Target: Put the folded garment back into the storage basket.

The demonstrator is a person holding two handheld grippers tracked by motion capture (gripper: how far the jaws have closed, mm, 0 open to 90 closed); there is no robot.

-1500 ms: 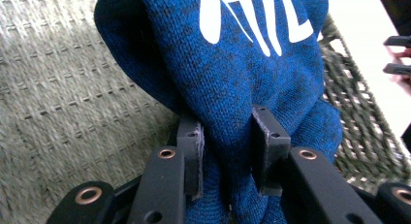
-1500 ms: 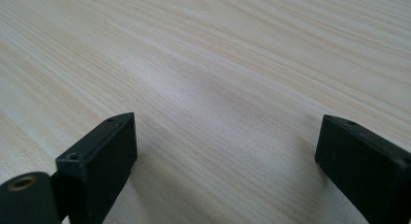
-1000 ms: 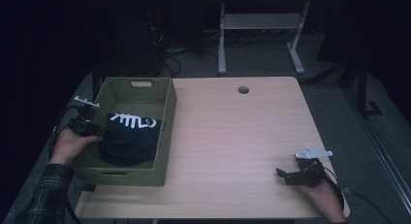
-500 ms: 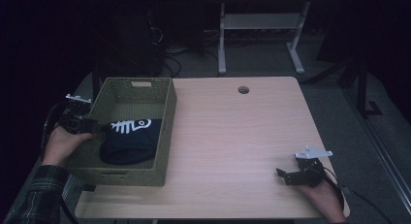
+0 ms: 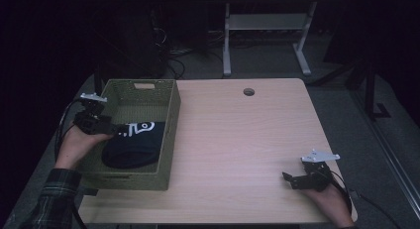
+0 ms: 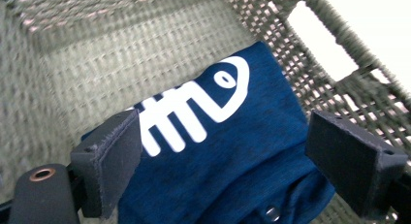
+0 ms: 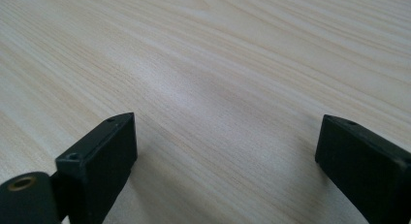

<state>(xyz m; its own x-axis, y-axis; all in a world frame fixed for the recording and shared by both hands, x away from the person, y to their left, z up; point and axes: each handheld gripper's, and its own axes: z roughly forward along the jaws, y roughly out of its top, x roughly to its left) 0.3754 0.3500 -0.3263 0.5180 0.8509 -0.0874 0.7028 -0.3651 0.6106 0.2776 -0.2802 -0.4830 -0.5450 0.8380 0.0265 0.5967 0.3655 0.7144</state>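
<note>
We find the left hand-held gripper (image 5: 113,130) at the left wall of the woven basket (image 5: 171,140), with its jaws standing wide apart. They have just been opening, and the left gripper view confirms that nothing is pressed between the pads (image 6: 112,158). A second ago this gripper reached into the basket over the cloth; it has since lifted and drawn back toward the left rim.

The folded navy garment (image 5: 133,144), printed with a white fish-bone figure (image 6: 194,110), lies on the basket floor against the near right side, free of both grippers. Compared with a second ago, it sits flatter and the print faces up.

We judge from this that the garment has been released and the placing step is complete, so the left hand can clear the basket.

The right hand-held gripper (image 5: 291,179) rests on the counter (image 5: 247,140) near its front right corner, jaws wide and empty, in the same place as before.
</note>
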